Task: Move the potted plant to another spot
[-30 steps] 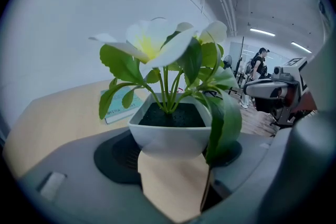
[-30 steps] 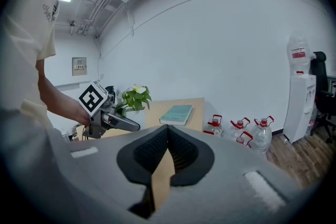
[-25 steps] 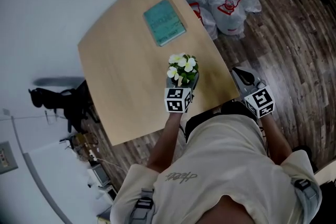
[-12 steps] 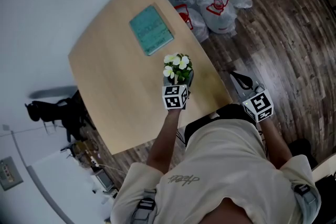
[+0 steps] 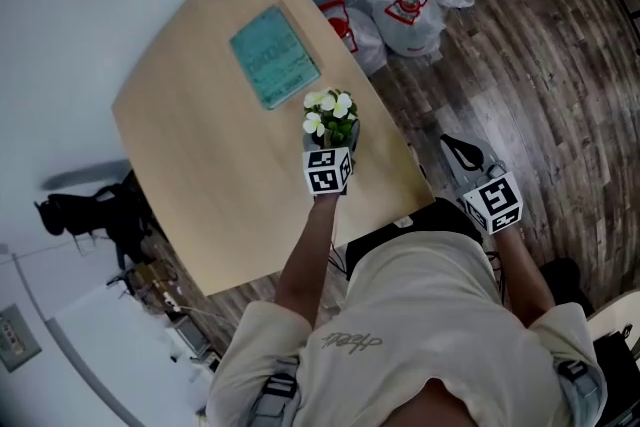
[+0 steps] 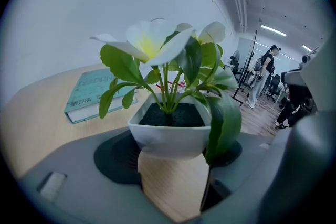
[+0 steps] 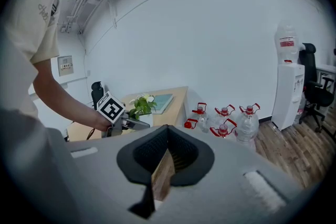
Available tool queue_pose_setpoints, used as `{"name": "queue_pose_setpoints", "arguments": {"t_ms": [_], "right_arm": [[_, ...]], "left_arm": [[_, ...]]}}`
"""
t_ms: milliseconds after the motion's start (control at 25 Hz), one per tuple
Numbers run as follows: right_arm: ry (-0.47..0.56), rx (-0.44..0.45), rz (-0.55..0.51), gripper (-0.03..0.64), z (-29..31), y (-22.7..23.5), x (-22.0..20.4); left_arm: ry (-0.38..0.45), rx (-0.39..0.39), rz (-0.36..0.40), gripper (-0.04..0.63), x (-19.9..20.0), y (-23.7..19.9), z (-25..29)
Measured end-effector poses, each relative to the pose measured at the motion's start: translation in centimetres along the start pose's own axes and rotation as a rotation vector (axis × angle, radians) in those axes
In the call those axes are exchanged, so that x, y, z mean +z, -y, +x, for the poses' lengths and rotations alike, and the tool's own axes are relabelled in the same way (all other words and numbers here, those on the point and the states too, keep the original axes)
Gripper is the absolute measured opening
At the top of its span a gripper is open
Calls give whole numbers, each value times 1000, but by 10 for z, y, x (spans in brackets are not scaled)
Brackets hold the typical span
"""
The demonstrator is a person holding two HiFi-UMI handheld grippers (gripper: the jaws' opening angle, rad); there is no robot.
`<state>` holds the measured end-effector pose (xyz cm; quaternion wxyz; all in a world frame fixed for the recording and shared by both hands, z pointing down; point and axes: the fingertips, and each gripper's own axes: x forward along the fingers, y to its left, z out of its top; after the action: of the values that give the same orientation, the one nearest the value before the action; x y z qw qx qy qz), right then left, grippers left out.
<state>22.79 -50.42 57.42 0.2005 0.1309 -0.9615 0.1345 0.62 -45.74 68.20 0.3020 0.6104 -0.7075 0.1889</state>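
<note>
– Pale wooden table [image 5: 200, 145] fills the upper left of the head view, dark plank floor [image 5: 540, 85] the right. Where is the potted plant [image 5: 330, 110]?

– Near the table's right-hand edge, about mid-frame, just below and right of the teal book [image 5: 273, 57]. It stands upright, stems straight up and flowers on top.

– And what has it?

– The left gripper [image 5: 335, 143]. In the left gripper view the white pot sits dead ahead between the jaws, which stand wide and clasp it on either flank. Bare wood shows under the pot's base, so I judge it to be carried a little clear of the top, though I can't say that for certain.

– The other tool?

– The right gripper [image 5: 462, 151] hangs off the table at the right of the frame, out over the floor and well apart from the pot. Its jaws are drawn together with nothing in them. The left is plainly the working hand.

– So what does the next move turn on?

– Free wood lies to the left and lower left of the plant. The book is up-left, and the water bottles [image 5: 405, 5] lie beyond the table's top-right edge. I'd guess the pot must stay vertical and come down flat, clear of the book.
</note>
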Motion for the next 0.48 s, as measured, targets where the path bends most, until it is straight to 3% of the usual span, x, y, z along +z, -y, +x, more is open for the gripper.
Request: {"name": "queue_pose_setpoints", "arguments": {"t_ms": [480], "right_arm": [[30, 15, 40, 2, 10, 7, 5]], "left_arm": [[-12, 6, 34, 353, -4, 1, 18]]}}
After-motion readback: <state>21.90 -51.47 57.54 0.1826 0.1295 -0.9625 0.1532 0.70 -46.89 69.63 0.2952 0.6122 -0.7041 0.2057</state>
